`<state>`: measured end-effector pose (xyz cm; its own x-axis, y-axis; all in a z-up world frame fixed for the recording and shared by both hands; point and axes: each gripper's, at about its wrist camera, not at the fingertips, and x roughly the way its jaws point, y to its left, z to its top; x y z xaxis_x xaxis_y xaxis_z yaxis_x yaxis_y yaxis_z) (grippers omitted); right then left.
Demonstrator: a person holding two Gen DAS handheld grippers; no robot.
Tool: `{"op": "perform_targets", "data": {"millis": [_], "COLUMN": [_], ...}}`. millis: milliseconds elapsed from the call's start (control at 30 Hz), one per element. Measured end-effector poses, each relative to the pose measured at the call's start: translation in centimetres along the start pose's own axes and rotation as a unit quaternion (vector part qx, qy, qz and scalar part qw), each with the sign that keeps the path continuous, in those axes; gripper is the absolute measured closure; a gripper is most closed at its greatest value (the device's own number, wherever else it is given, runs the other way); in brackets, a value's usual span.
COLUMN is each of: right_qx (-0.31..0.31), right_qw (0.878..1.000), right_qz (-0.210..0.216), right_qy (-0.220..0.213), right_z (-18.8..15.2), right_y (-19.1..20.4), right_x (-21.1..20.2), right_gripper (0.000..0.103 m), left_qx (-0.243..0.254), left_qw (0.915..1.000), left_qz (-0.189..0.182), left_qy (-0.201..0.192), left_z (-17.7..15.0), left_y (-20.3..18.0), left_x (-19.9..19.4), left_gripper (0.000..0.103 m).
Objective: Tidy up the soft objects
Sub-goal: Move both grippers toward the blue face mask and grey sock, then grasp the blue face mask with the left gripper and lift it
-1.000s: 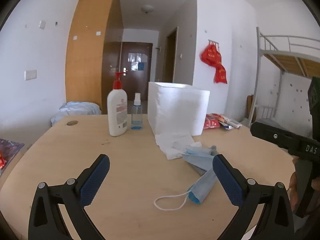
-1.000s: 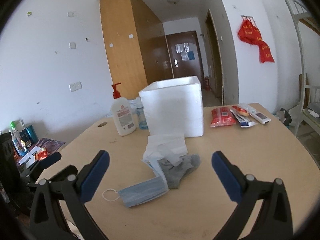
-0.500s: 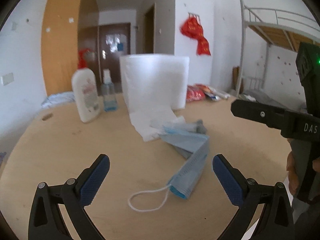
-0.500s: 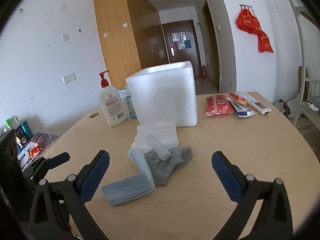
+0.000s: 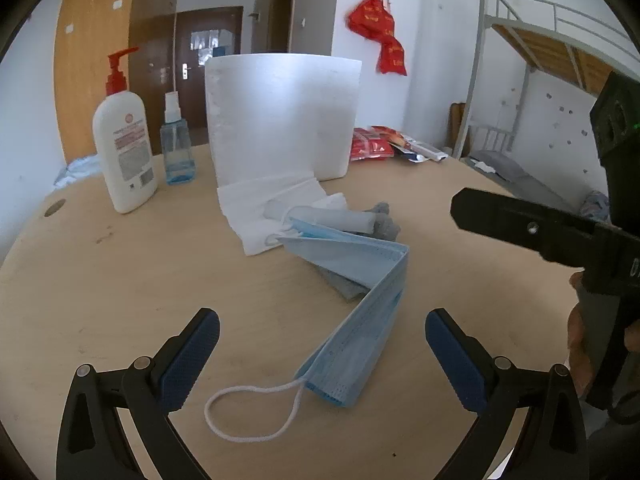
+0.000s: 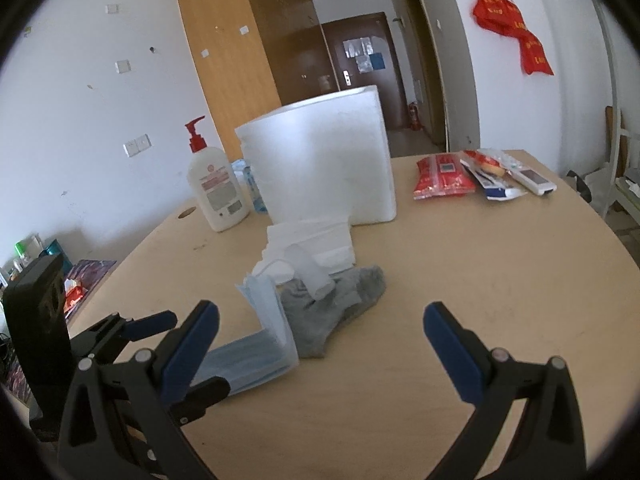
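Observation:
A blue face mask (image 5: pixel 356 312) lies bent on the round wooden table (image 5: pixel 120 280), its white ear loop (image 5: pixel 248 412) trailing toward me. Behind it sit a grey sock (image 6: pixel 332 312), a white cloth roll (image 6: pixel 310 270) and folded white tissues (image 5: pixel 264 204). A white foam box (image 5: pixel 280 116) stands upright at the back. My left gripper (image 5: pixel 322 356) is open just above the mask's near end. My right gripper (image 6: pixel 320 344) is open, low over the table in front of the sock and mask (image 6: pixel 256 344). The left gripper (image 6: pixel 160 344) shows at the lower left of the right wrist view.
A lotion pump bottle (image 5: pixel 124 148) and a small blue spray bottle (image 5: pixel 176 148) stand left of the box. Red snack packets (image 6: pixel 442 176) and a remote (image 6: pixel 532 178) lie at the table's far right. A bunk bed (image 5: pixel 540 60) stands beyond the table. A hand (image 5: pixel 580 344) holds the right gripper.
Both grippers have moved forward and lower toward the pile. The left one turned right, so the mask now lies between its fingers. Both stayed open.

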<state>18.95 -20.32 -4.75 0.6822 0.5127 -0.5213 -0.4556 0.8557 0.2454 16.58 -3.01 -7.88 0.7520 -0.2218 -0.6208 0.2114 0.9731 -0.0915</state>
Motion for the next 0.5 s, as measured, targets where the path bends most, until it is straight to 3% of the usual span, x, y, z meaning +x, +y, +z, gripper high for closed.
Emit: {"op": "perform_targets", "data": {"millis": [167,367,500], "right_qx": [0.004,0.007,0.009], "right_qw": [1.0,1.0,1.0], "right_qz": [-0.001,-0.003,-0.001], "right_qy": [0.005,0.009,0.012], "right_z": [0.0,0.0,0.0], "right_y": [-0.3,-0.4,-0.5], "right_x": [0.4,0.7,1.0], "right_gripper": [0.0,0.0,0.0], "left_qx": [0.002,0.005,0.015], "left_qw": [0.9997,0.9988,0.9978], "left_qz": [-0.016,-0.018,-0.02], "left_qy": [0.02,0.046,0.062], "left_z": [0.3,0.3,0.1], "left_y": [-0.2,-0.2,-0.6], "left_x": [0.8,1.8,2.3], "left_gripper": [0.009,0.026,0.05]}}
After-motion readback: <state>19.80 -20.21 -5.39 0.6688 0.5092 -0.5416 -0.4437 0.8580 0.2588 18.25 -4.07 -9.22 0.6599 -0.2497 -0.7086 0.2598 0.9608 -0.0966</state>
